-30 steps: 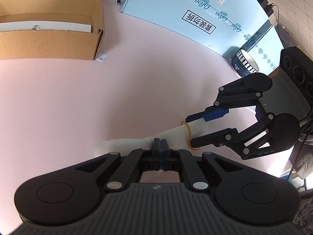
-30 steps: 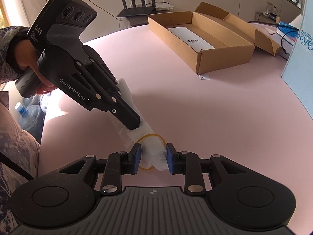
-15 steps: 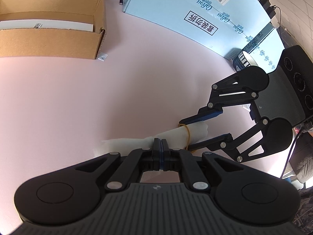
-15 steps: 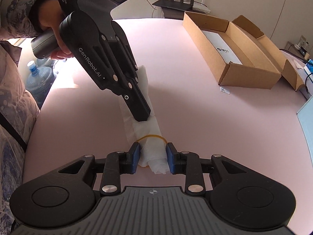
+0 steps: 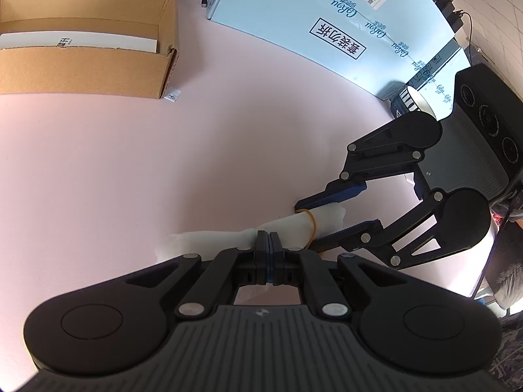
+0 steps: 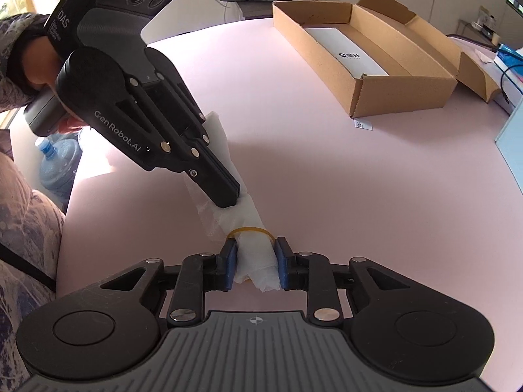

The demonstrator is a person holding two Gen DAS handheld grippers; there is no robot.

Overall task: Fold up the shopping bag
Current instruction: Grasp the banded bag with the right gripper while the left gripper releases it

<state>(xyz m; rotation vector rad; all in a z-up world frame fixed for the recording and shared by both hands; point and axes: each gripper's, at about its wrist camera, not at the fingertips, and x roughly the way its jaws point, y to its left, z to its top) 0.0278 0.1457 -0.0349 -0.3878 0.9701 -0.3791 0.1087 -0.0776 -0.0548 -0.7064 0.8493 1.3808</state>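
- I've got the shopping bag [image 6: 243,215] rolled into a tight white bundle, lying on the pink surface [image 6: 359,196] just below the centre of the right wrist view.
- My left hand-held gripper [image 6: 228,201] comes in from the upper left of that view, jaws clamped together, pinching the bag near its middle.
- In the left wrist view the same left hand-held gripper [image 5: 269,245] sits low centre, pads pressed flat with white bag material showing on both sides of them.
- My right hand-held gripper [image 6: 256,261] straddles the near end of the roll, blue pads [image 6: 230,261] on either side of it; I can't tell whether they press in or only flank it.
- A yellow rubber band [image 6: 251,230] loops around the roll just ahead of those pads.
- From the left wrist view, the right hand-held gripper [image 5: 312,223] reaches in from the right, its fingers spread above and below the banded end.
- An open cardboard box [image 6: 362,62] sits in the upper right, well apart from the bag.
- A pale blue carton [image 5: 327,23] lies across the top of the left wrist view.
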